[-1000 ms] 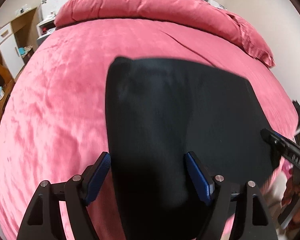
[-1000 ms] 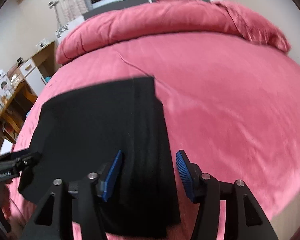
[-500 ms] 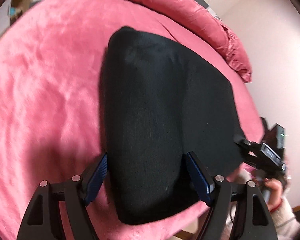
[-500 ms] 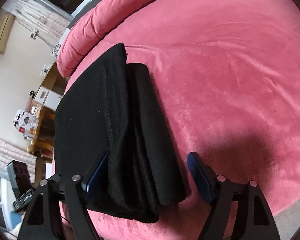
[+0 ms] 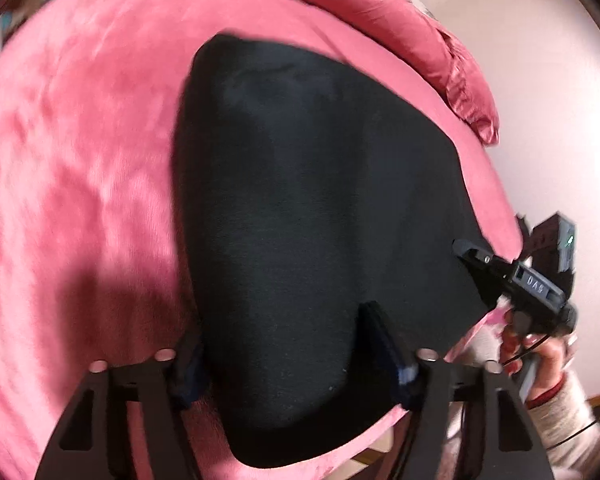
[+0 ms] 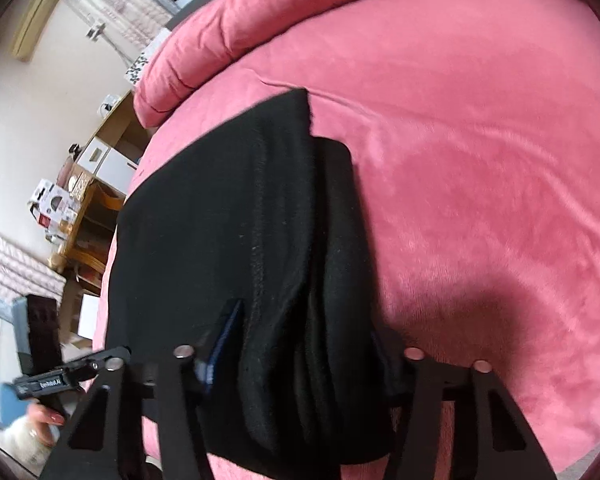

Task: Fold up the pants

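Left wrist view: the black pants (image 5: pixel 312 216) are seen folded into a broad dark slab on the pink bed (image 5: pixel 80 160), the long axis running away from the camera toward the rolled pink duvet (image 5: pixel 380 8) at the far end, the near end lying at the bed's near edge. The left gripper (image 5: pixel 286 344) is tilted steeply downward over that near end; its jaws are closing, with the left corner of the cloth between the fingers (image 5: pixel 384 344), and it cannot be told whether the pads already press on the fabric. At the right edge of this view the right gripper (image 5: pixel 484 268) is seen reaching the pants' right corner, carried by a hand (image 5: pixel 540 356) in a light knitted sleeve (image 5: pixel 568 412). In the right wrist view the pants (image 6: pixel 228 232) are shown with stacked folded layers along their right side, the same long axis pointing up toward the duvet (image 6: pixel 228 32). The right gripper (image 6: pixel 304 344) is likewise angled down, its jaws closing around the thick layered edge, which fills the gap; the right finger is mostly hidden by cloth. The left gripper (image 6: pixel 80 368) is visible at lower left, beside wooden furniture (image 6: pixel 84 216).
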A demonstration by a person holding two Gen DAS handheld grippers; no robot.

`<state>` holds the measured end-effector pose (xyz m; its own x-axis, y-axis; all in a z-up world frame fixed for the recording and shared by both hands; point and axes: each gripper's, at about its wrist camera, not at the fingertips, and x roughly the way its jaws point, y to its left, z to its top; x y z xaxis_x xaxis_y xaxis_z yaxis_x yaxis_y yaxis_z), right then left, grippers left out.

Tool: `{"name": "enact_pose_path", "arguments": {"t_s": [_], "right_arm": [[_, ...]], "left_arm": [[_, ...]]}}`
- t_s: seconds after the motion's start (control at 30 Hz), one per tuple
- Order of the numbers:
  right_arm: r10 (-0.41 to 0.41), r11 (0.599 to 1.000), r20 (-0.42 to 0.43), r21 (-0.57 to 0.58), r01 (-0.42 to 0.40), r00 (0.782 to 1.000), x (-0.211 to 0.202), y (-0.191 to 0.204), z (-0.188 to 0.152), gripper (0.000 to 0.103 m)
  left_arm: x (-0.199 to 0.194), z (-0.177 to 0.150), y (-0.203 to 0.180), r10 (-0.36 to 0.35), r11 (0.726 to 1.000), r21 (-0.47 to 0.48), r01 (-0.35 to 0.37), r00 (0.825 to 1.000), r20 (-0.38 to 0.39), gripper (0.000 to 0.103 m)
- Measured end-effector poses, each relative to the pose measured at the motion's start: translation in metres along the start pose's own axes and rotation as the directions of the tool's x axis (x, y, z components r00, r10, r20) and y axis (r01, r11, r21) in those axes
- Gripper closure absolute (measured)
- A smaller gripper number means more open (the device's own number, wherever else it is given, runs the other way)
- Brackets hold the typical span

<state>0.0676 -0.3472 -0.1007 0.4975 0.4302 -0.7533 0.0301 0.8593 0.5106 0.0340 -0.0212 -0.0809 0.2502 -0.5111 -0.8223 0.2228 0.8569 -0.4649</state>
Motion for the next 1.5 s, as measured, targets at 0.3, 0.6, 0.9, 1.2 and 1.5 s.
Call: {"name": "enact_pose_path", "arguments": {"t_s": [0.3,0.6,0.9,1.2,1.5], "right_arm": [[-0.021,0.984,0.153,-0.169,0.047,0.988,-0.034,0.045,0.009,0.059],[0.019,0.971,0.266,-0.233,0.045,0.964,-0.029,0.071,0.060,0.059],[0.034,0.977,0.307,-0.211,0.033,0.951,0.018,0.070,0.138,0.059],[-0.034,0.992,0.222,-0.109,0.060,0.974,0.083,0.031,0.175,0.053],[-0.070,0.992,0.256,-0.079,0.093,0.964,0.080,0.017,0.156,0.041]], "left_arm": [[-0.030,0.016,-0.033,0.081,0.988,0.125,-0.091,0.994,0.079,0.054],[-0.043,0.075,-0.032,0.144,0.964,0.190,-0.185,0.967,0.211,0.055],[-0.009,0.164,-0.017,0.198,0.944,0.199,-0.262,0.935,0.293,0.055],[0.039,0.202,0.026,0.186,0.964,0.140,-0.228,0.948,0.260,0.046],[0.035,0.168,0.015,0.270,0.904,0.199,-0.377,0.867,0.419,0.028]]}}
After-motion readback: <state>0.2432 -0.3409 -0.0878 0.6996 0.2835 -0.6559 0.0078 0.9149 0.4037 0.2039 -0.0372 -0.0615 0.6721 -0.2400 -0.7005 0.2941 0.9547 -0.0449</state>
